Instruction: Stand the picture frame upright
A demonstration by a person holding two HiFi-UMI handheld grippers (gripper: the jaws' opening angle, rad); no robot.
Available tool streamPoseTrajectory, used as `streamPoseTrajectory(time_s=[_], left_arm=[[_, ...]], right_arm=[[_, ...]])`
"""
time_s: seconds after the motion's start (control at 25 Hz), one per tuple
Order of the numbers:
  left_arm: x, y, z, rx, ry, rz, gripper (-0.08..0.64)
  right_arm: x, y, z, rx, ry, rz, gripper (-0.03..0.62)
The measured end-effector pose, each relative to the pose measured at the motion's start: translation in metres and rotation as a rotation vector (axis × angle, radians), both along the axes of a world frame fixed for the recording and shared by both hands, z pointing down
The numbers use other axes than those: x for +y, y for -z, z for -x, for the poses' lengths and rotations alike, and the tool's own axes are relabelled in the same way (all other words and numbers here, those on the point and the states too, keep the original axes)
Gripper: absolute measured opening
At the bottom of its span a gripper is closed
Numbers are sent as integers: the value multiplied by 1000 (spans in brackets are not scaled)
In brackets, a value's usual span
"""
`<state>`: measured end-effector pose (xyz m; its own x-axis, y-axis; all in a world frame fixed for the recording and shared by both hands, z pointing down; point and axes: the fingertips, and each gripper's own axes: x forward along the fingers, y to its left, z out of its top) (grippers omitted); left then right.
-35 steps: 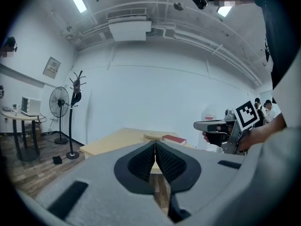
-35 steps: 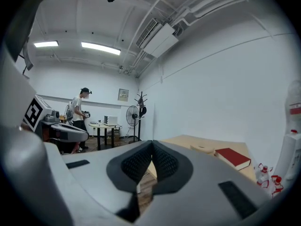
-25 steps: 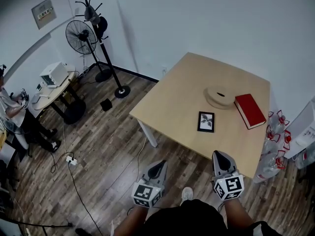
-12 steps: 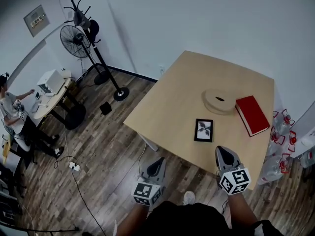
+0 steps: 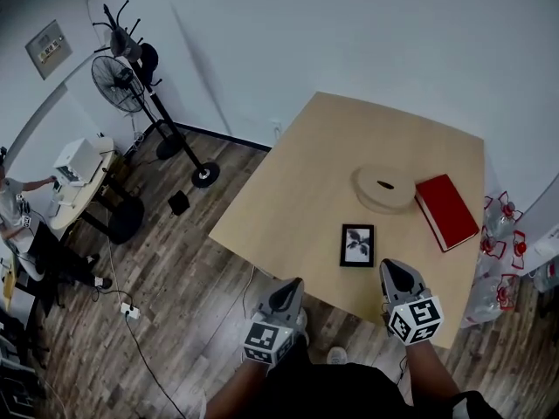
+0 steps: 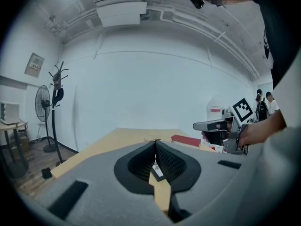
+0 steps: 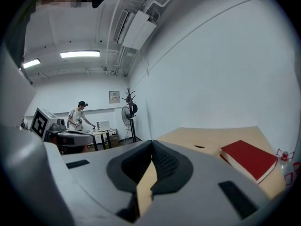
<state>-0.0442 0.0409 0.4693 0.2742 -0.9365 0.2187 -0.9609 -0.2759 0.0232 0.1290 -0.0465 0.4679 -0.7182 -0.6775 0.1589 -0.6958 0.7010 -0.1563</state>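
Jaws together near tan table [image 5: 306,190], plank floor [image 5: 175,269].

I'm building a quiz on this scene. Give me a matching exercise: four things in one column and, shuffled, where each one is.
Things:
1 picture frame
2 red book
3 round wooden disc
4 fan

Places:
A standing on the floor
B lying flat, nearest the near edge of the table
C by the table's right edge
D left of the book, beyond the frame

Pairs: 1-B, 2-C, 3-D, 4-A
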Motion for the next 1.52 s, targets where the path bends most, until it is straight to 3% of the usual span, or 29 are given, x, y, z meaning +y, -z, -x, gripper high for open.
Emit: streamPoseTrajectory(time_s=[0.4, 0.84, 1.08, 1.28, 1.52], left_arm=[[-100, 5, 50, 43, -73, -6, 5], [-182, -10, 85, 47, -238, 29, 5], [-212, -26, 106, 51, -303, 59, 5], [-223, -40, 106, 53, -324, 100, 5], [-229, -51, 80, 57, -339, 131, 5]], right_arm=[[-77, 7, 43, 28, -58, -12, 9], [-130, -22, 79, 100, -170, 73, 9], [-151, -41, 78, 164, -255, 124, 9], [-160, -64, 65, 218, -294, 180, 11], [-164, -99, 51, 296, -268, 278, 11]])
